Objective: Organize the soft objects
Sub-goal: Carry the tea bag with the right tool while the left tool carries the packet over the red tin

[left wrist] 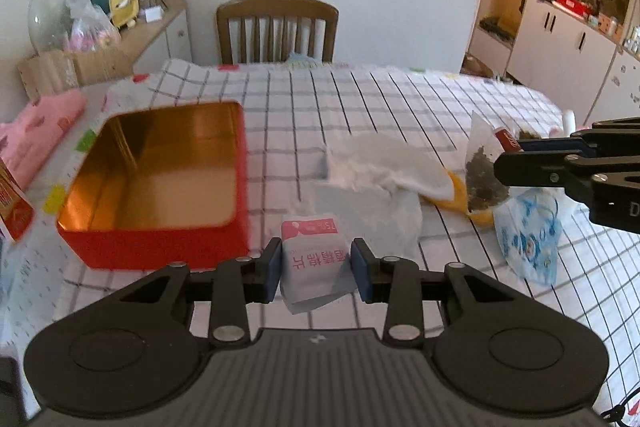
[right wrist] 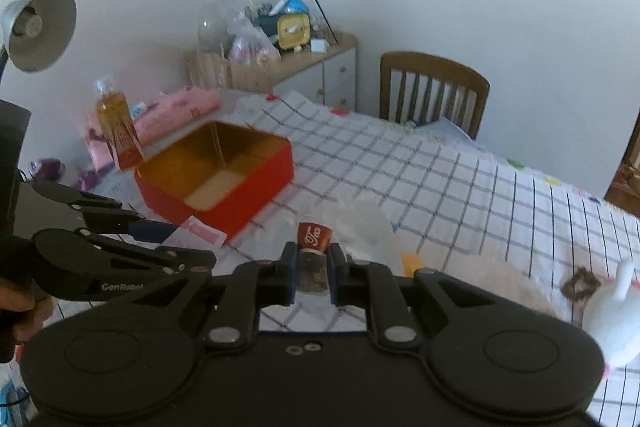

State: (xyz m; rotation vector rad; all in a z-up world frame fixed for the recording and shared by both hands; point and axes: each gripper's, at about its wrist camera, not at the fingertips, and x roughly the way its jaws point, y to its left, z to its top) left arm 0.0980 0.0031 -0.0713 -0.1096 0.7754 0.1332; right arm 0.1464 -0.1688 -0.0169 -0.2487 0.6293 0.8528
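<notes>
Between the blue pads of the left gripper (left wrist: 316, 269) sits a flat white-and-pink paper sachet with pink printed characters (left wrist: 312, 259); the pads press on its two side edges, pinching it, and it hangs clear above the white tablecloth with a dark grid pattern (left wrist: 400, 99); just beyond and to the left of those jaws stands an open rectangular tin box, red outside and gold inside (left wrist: 160, 179), with nothing visible in it.

Pinched in the right gripper (right wrist: 313, 277) is a clear pyramid-shaped tea bag filled with dark leaves (left wrist: 482, 179), its small red paper tag printed "Tea" (right wrist: 315, 235) standing up just past the fingertips; the jaws are drawn close together on the bag, which is lifted off the cloth; in the left wrist view this gripper enters from the right edge with the bag dangling from its tips.

Under and between the two grippers lies a heap of crumpled white tissue and thin clear plastic (left wrist: 380, 167), touching a yellow soft item (left wrist: 460, 195) that is mostly hidden; beside that lies a clear packet with blue cartoon print (left wrist: 528, 239); a wooden slat-back chair (left wrist: 276, 27) stands at the far side of the table.
</notes>
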